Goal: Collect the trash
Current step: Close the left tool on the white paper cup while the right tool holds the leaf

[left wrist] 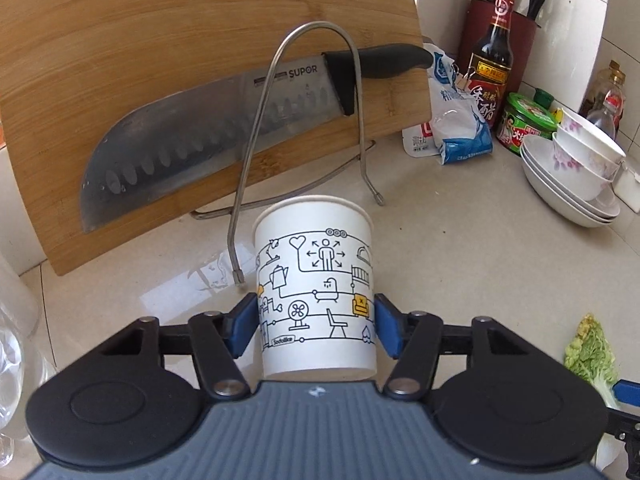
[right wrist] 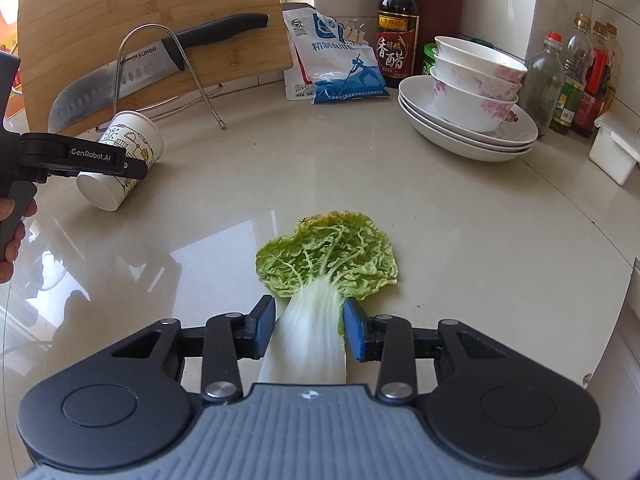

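Note:
A white paper cup (left wrist: 316,288) with line drawings sits between the blue pads of my left gripper (left wrist: 316,322), which is shut on its sides. In the right wrist view the cup (right wrist: 120,160) is tilted and held just above the counter by the left gripper (right wrist: 132,168). A cabbage leaf (right wrist: 324,272) lies on the counter with its white stalk between the blue pads of my right gripper (right wrist: 309,328). The pads touch the stalk on both sides. The leaf also shows at the right edge of the left wrist view (left wrist: 592,352).
A wooden cutting board (left wrist: 168,80) with a large knife (left wrist: 208,120) leans in a wire rack (left wrist: 304,128). A salt bag (right wrist: 340,60), a vinegar bottle (right wrist: 398,24), stacked bowls on plates (right wrist: 472,92), condiment bottles (right wrist: 576,76) and a white box (right wrist: 616,152) line the back and right of the counter (right wrist: 440,232).

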Tool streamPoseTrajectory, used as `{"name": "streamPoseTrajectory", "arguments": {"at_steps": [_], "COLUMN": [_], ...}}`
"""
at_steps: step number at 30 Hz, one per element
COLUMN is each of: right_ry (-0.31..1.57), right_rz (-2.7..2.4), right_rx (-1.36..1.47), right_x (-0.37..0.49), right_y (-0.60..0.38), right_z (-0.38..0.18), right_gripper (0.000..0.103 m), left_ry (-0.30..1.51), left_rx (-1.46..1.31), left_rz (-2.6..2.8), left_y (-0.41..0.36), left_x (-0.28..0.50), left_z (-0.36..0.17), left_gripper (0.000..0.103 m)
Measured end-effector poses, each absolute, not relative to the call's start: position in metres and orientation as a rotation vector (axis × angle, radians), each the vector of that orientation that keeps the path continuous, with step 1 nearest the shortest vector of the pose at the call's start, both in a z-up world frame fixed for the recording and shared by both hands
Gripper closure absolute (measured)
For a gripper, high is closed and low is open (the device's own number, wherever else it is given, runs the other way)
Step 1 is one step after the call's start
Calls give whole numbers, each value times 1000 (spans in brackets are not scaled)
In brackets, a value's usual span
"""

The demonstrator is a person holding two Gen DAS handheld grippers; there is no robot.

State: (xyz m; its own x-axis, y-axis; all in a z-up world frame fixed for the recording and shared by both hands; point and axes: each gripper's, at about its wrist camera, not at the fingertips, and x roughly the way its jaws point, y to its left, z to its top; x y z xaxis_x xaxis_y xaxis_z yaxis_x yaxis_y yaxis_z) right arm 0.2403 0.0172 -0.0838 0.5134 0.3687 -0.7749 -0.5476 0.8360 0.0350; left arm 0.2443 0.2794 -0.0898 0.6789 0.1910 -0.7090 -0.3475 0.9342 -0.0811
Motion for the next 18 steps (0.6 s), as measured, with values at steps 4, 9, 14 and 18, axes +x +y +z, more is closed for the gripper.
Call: {"name": "streamPoseTrajectory", "arguments": {"at_steps": [4, 9, 14, 18], "right_ry": [870, 867, 857, 845], "right_rz": [544, 511, 523, 548], "right_rx": [-218, -232, -264, -266], "right_x": [242, 248, 247, 242], "right_y": [18, 25, 28, 26], "right_z": [-87, -93, -92, -88], "right_gripper": [43, 44, 62, 66], "left_ry": [766, 758, 749, 759], "left_rx": [-208, -204, -195, -194], "left_rz": [300, 296, 274, 245], "left_y": [278, 278, 275, 270], "left_x": [243, 240, 234, 227], "left_z": [-89, -85, -78, -73], "left_gripper": [43, 43, 43, 43]}}
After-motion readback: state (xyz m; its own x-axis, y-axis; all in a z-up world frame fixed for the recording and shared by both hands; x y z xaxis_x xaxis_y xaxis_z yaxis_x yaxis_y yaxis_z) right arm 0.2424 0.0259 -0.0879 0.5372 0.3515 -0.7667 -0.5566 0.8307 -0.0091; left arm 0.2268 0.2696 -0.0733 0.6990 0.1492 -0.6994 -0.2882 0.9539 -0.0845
